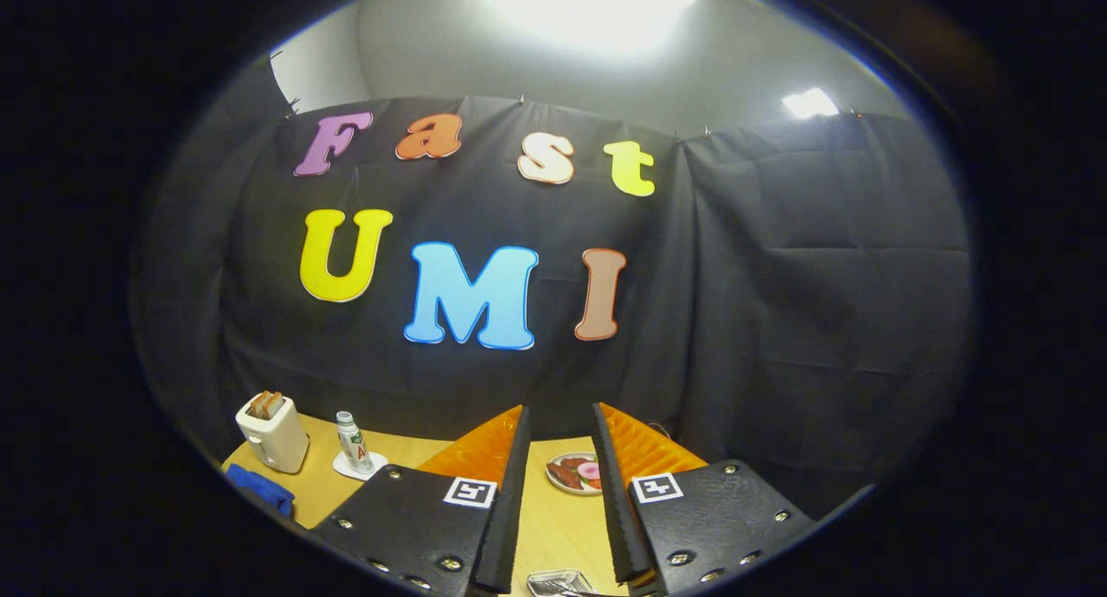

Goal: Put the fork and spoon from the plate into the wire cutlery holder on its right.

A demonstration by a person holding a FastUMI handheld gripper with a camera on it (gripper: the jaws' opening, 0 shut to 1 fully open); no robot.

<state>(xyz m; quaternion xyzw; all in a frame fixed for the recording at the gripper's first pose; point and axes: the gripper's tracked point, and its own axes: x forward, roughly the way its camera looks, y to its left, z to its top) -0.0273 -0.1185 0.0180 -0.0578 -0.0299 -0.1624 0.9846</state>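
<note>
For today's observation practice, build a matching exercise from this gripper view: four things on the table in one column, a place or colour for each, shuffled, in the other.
1 toaster
2 bottle
3 plate of food
4 blue cloth

A between the open gripper fingers, beyond them
B on a white coaster
C holds toast slices
D just in front of the toaster

Pairs: 1-C, 2-B, 3-A, 4-D

Partly hidden and cut-off items

The plate (560,582), between the open fingers (506,510) of the gripper (560,493), is cut by the lower edge; its cutlery is too small to tell apart. A farther dish (574,474) is partly hidden behind the right finger. A blue item (261,490) on the worktop (553,528) cannot be identified.
</note>
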